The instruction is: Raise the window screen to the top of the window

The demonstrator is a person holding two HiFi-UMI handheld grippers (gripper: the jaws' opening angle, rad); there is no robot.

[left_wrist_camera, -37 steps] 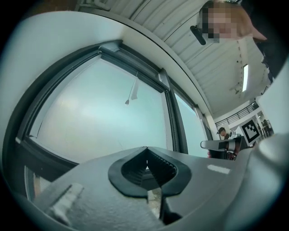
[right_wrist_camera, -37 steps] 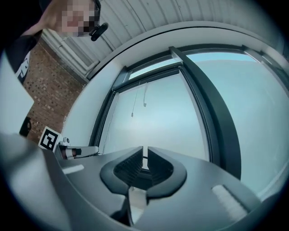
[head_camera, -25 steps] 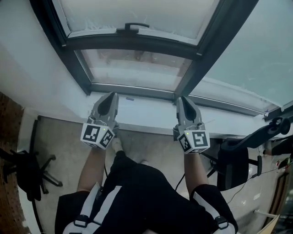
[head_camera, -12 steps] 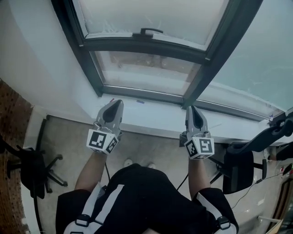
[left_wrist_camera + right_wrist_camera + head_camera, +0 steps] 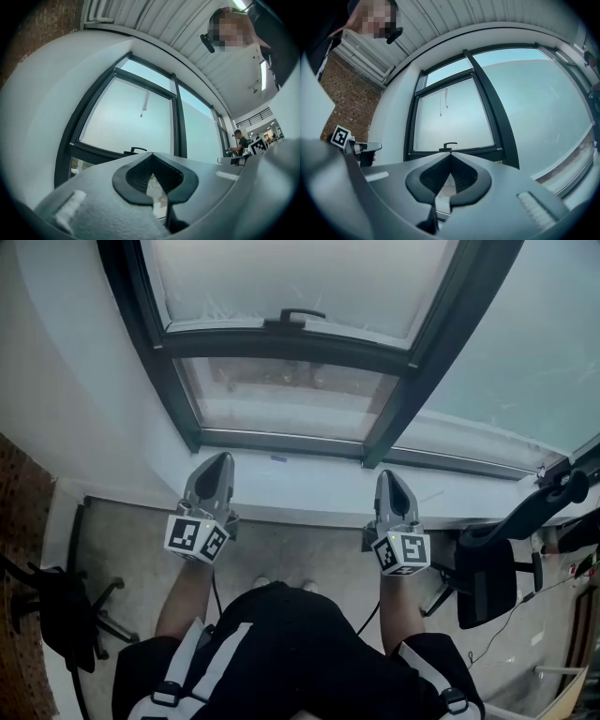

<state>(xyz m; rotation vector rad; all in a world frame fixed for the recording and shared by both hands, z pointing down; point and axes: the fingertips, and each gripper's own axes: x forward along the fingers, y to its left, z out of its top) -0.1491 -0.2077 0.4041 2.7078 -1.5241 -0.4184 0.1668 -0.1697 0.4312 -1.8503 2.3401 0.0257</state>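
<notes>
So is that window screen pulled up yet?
No, it is mostly down: the window screen reaches down to its handle, leaving only a clear strip of glass above the sill.

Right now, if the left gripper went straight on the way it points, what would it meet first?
Probably the lower window pane, below the handle; the left gripper seems to clear the sill, but depth is unclear.
</notes>
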